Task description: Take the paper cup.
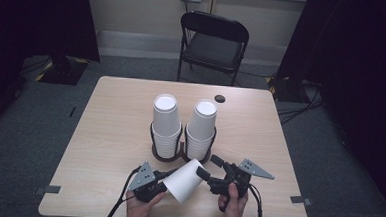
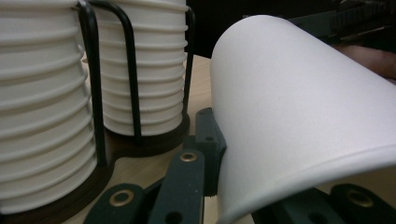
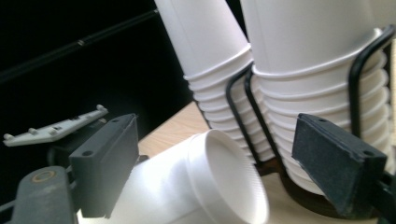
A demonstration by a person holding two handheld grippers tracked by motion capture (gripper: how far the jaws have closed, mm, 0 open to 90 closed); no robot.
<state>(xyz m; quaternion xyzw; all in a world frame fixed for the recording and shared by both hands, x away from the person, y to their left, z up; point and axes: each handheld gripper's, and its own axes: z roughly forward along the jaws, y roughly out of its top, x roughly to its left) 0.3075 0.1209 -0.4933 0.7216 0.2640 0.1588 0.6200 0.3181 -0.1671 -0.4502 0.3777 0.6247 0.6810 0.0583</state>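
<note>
Table (image 1: 110, 119) of pale wood, dark curtains around, one folding chair (image 1: 213, 42) behind. Two cup stacks (image 1: 166, 124) in one wire holder (image 1: 181, 150). My left gripper (image 1: 163, 181) clamps one loose cup (image 1: 186, 181) on its side, near the holder; my right gripper (image 1: 209, 168) gapes wide.

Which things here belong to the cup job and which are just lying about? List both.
In the job:
loose paper cup, held in the left gripper
right gripper, jaws open beside the cup
two cup stacks in the black wire holder

Lying about:
folding chair
small dark disc on the table
</note>
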